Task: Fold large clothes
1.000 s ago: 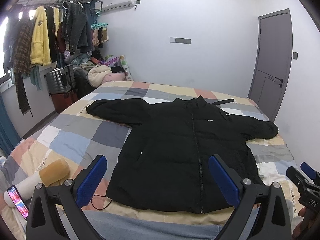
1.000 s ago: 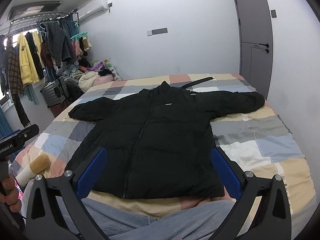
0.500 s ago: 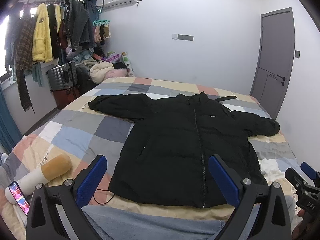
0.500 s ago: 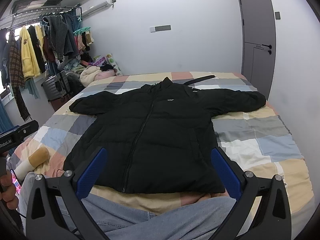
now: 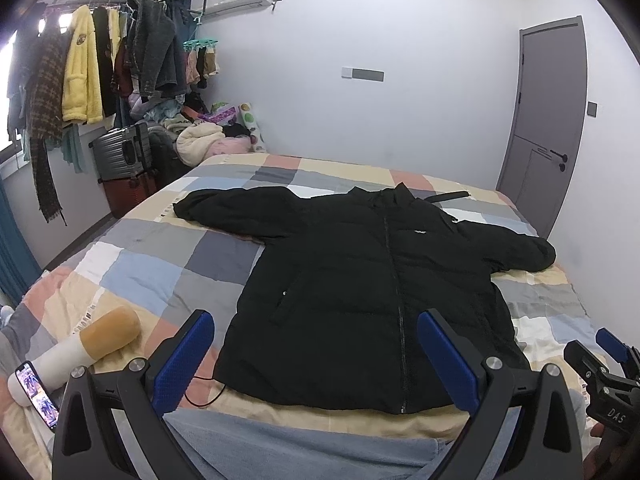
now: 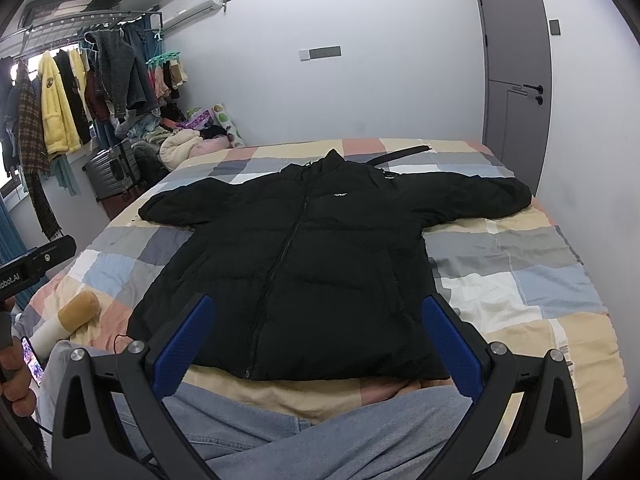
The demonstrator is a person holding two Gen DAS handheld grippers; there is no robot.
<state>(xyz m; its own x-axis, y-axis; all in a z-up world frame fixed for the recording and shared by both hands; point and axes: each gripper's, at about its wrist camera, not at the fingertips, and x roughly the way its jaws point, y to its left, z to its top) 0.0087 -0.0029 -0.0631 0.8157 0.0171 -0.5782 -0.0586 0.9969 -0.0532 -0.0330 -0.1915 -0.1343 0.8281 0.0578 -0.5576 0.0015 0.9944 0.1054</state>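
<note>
A black puffer jacket [image 5: 372, 280] [image 6: 304, 264] lies flat and zipped on the checked bedspread [image 5: 160, 264] [image 6: 512, 280], both sleeves spread out to the sides, collar toward the far wall. My left gripper [image 5: 316, 354] is open above the near edge of the bed, short of the jacket's hem, with nothing between its blue pads. My right gripper [image 6: 316, 340] is open too, held over the hem and empty. The right gripper's tip also shows at the lower right of the left wrist view.
A person's legs in light blue jeans [image 6: 280, 432] lie across the near edge. A cigarette-shaped plush [image 5: 92, 344], a lit phone [image 5: 38, 396] and a thin black cable [image 5: 208, 392] sit at the near left. A clothes rack [image 5: 100, 64] and suitcase [image 5: 124, 152] stand left; a grey door [image 6: 516, 68] is at right.
Both views have tilted slightly upward and drawn back a little, so the jacket sits lower in frame. The jacket has not moved and both grippers stay open.
</note>
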